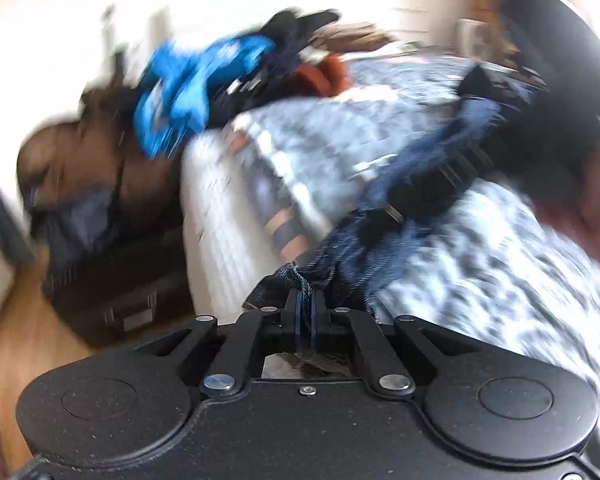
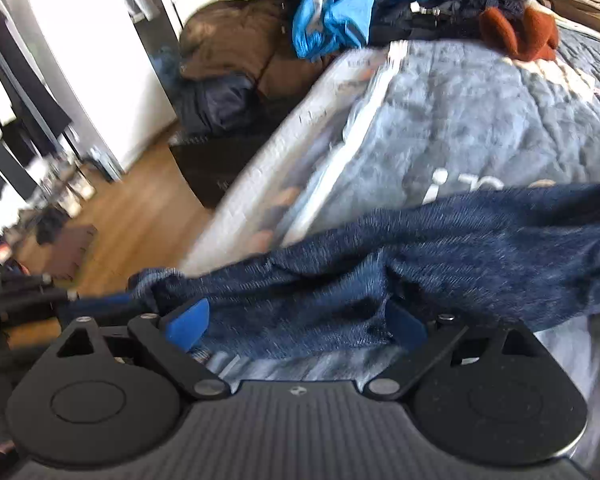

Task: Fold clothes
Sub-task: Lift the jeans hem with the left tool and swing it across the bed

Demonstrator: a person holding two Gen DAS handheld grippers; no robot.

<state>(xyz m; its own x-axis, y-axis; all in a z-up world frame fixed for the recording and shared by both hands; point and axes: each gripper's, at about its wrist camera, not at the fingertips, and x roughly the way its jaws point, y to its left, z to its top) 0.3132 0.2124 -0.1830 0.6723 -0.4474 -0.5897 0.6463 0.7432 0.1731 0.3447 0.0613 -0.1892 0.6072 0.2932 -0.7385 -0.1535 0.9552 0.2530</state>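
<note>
On the bed (image 2: 480, 120), a blue-grey quilted bedspread (image 1: 320, 136) covers the mattress, whose white side (image 2: 252, 184) drops to a wooden floor (image 2: 140, 216). At the far end of the bed lies a heap of clothes: a bright blue garment (image 2: 340, 4), dark pieces beside it, and a rust-orange item (image 2: 516, 36) resting on the bedspread just in front of them. Off the bed's far corner, a brown garment (image 2: 228, 44) is piled over dark bags or cases (image 1: 112, 304) on the floor. A white wardrobe (image 2: 84, 64) stands at the left of the right wrist view.

Across the near part of the bed stretches a pair of dark blue jeans (image 2: 440, 240), lifted between the 2 tools. The left wrist view is heavily blurred.

The left tool (image 1: 304, 308) is clenched on the jeans: its fingers meet tightly over a frayed hem of denim, and the cloth runs away from it toward the other tool (image 1: 440, 176), seen there as a dark blurred shape against the jeans.

The right tool (image 2: 296, 320) has its blue-padded fingers (image 2: 188, 320) spread wide apart, released, with the denim lying in the gap and draped over the right-hand finger. The left tool shows at the left edge of the right wrist view, holding the jeans' hem.
</note>
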